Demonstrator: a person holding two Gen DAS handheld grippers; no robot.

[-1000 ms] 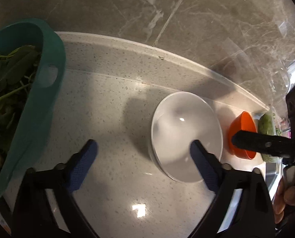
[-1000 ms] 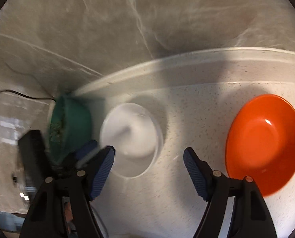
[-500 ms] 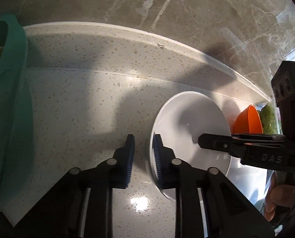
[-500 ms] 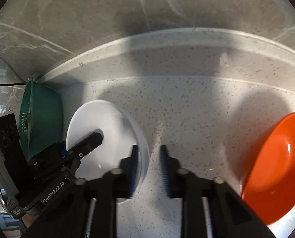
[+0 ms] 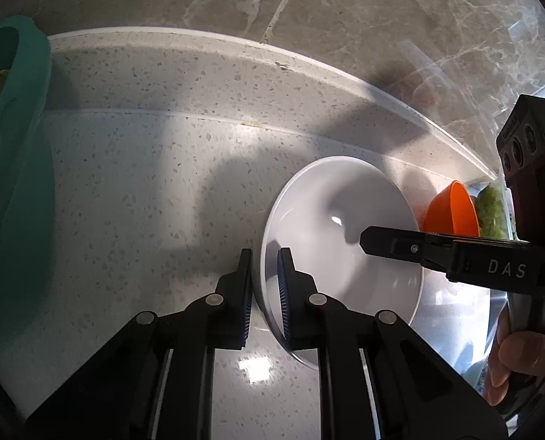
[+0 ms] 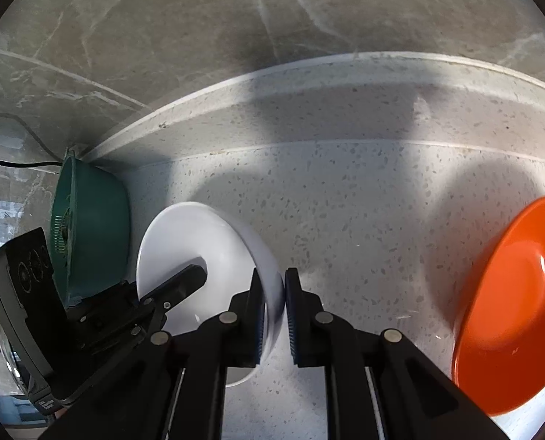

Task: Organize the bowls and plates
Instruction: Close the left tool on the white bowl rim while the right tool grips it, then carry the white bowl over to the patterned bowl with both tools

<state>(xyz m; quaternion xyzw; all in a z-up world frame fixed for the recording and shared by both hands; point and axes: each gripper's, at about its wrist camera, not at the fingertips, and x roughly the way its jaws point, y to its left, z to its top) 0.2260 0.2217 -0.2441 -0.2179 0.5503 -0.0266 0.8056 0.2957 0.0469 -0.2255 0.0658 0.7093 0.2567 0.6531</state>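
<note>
Gripping opposite rims of the white bowl (image 5: 331, 227), seemingly lifted: both tongs.

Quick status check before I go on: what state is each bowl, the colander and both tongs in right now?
White bowl: upright on the counter, empty, rim pinched on two opposite sides.
Orange bowl: empty, untouched, apart from the white bowl.
Teal colander: on the counter near the wall, untouched.
Left tongs: shut on the white bowl's rim.
Right tongs: shut on the opposite rim.
</note>
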